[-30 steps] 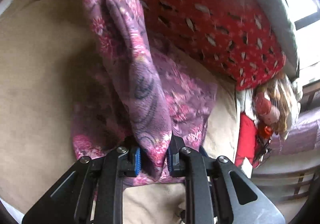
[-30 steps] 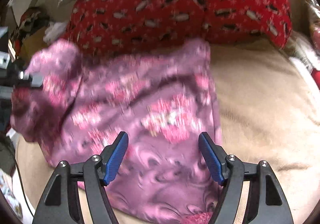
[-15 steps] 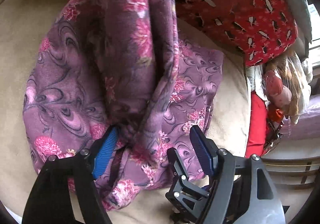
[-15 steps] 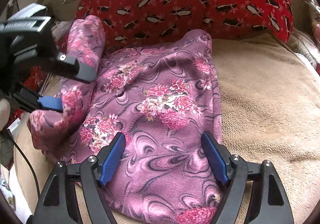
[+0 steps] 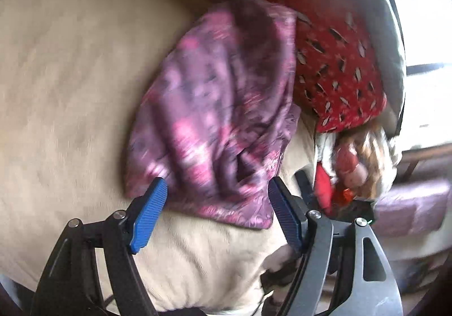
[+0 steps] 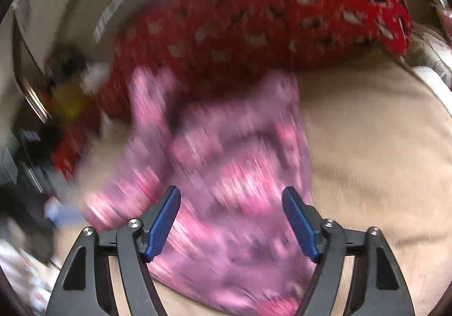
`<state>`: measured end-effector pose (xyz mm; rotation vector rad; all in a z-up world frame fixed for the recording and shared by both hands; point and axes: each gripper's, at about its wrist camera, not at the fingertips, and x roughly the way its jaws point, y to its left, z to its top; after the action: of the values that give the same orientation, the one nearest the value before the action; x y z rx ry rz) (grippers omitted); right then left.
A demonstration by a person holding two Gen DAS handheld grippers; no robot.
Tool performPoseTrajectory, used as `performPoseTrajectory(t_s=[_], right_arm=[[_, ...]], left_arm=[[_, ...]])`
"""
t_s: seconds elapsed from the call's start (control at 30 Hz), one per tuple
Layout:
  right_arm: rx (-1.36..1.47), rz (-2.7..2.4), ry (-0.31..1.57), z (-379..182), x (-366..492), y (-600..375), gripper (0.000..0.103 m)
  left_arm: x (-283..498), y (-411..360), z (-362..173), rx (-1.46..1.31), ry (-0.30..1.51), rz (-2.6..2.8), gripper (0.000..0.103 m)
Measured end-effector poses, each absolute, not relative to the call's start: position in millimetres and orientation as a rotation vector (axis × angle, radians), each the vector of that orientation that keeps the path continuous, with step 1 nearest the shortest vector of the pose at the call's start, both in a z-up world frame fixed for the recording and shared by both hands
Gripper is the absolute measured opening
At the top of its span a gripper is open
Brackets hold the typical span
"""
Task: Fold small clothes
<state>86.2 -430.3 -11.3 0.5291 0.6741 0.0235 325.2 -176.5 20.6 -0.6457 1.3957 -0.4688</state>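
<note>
A small purple garment with pink flowers [image 5: 220, 118] lies folded over itself on the beige bed cover [image 5: 70, 90]. In the left wrist view my left gripper [image 5: 217, 203] is open and empty, just short of the garment's near edge. In the right wrist view the same garment [image 6: 226, 169] lies blurred under my right gripper [image 6: 231, 211], which is open and empty above its near part. Both views are motion-blurred.
A red patterned pillow [image 5: 325, 42] lies right behind the garment, also in the right wrist view [image 6: 268, 19]. A doll and bagged clutter [image 5: 358, 163] sit off the bed's right edge. Dark clutter [image 6: 34, 160] lies beyond the bed's left side.
My left gripper opened and let go of the garment's raised fold, which dropped onto the rest of the garment. The left gripper then pulled back. The right gripper stayed open and shifted.
</note>
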Motion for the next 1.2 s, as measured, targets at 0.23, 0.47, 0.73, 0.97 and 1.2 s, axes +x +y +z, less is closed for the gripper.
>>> performPoseTrajectory(t_s=[0.23,0.47,0.73,0.97,1.2], right_arm=[[0.446,0.150,0.817,4.4,170.8,-383.7,0.079],[0.366,0.196,0.939,-17.4,216.5,-346.7,0.014],[0.462,0.253,0.767,37.3,164.3,-403.0,0.014],[0.625,0.058,0.929,-44.4,139.6,-479.6,0.016],[0.855,0.090,0.786,-42.7,125.6,-506.2,0.039]], left_arm=[[307.1,-166.7,-16.7,-0.817,1.437,-0.529,0.074],[312.7,-153.6,-30.5,-0.941,1.437,-0.477,0.074],[309.1,-194.4,-29.3,-0.907,1.472,-0.544,0.056],[286.1,-240.3,-38.4,-0.648,1.579,-0.586,0.023],[284.9,-206.4,-8.8,-0.629,1.410,-0.616,0.051]])
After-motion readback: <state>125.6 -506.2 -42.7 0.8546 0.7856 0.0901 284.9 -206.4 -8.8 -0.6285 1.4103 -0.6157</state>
